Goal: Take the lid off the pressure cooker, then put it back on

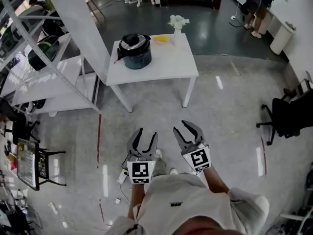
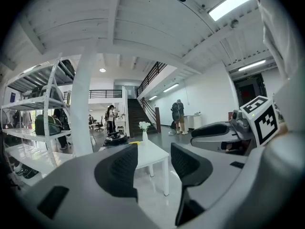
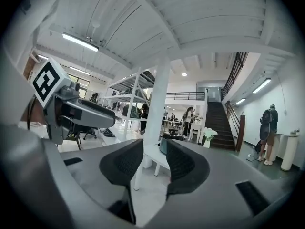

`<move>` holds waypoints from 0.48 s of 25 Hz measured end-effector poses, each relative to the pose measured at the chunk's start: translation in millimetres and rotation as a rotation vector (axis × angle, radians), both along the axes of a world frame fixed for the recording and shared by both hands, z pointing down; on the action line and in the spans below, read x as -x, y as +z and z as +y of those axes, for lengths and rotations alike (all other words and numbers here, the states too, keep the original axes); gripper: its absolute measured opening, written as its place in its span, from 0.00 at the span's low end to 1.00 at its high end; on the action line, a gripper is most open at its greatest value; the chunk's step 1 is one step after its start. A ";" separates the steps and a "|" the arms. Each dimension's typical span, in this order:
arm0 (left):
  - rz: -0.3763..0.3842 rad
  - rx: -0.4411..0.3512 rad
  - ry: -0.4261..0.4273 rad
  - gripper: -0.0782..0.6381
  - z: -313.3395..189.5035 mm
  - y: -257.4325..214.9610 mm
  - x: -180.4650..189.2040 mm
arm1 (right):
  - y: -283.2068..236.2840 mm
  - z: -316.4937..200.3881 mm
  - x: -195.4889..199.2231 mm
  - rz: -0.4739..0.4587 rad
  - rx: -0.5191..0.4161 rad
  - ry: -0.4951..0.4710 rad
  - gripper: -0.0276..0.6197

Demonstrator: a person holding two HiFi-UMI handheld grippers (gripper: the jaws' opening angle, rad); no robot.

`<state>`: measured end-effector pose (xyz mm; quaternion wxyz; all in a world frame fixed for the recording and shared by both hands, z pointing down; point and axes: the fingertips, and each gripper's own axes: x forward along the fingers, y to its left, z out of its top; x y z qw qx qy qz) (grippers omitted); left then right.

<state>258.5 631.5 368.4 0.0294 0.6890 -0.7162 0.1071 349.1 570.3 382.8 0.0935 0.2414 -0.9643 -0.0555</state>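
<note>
On the white desk (image 1: 166, 65), toward its rear left, the pressure cooker (image 1: 135, 52), black lid (image 1: 134, 39) seated on top. Just right of it on the same desk, a yellow thing (image 1: 161, 39), too small to identify. At the rear right corner, a white vase (image 1: 177, 31) of pale flowers.

Well apart from the desk, low in the head view: left gripper (image 1: 147, 132) and right gripper (image 1: 190, 126), side by side, held out about level in front of the person, both aimed toward the desk.

Left gripper released: jaws a little apart, nothing between the pads. Through the gap in the left gripper view, only the far desk, with the pressure cooker off to the left of the jaws.

Right gripper likewise released and empty: a narrow gap between the pads. Beyond that gap in the right gripper view, the desk edge and part of the pressure cooker. Both grippers clear of pressure cooker and lid.

Left of the desk, white shelving (image 1: 49, 82) with dark things on it. At the right edge, a black chair (image 1: 288, 116). Far off at the top right, two people (image 1: 257, 4), standing. All round, a grey polished floor (image 1: 225, 116) with red lines.
</note>
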 end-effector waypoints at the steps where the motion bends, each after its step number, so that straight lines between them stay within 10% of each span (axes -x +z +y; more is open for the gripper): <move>1: 0.001 0.000 0.002 0.43 -6.2 1.3 5.9 | 1.2 -5.6 5.7 0.005 -0.002 0.002 0.25; 12: 0.010 0.015 0.052 0.43 -73.0 8.1 83.5 | 9.6 -70.1 84.1 0.042 -0.015 0.030 0.25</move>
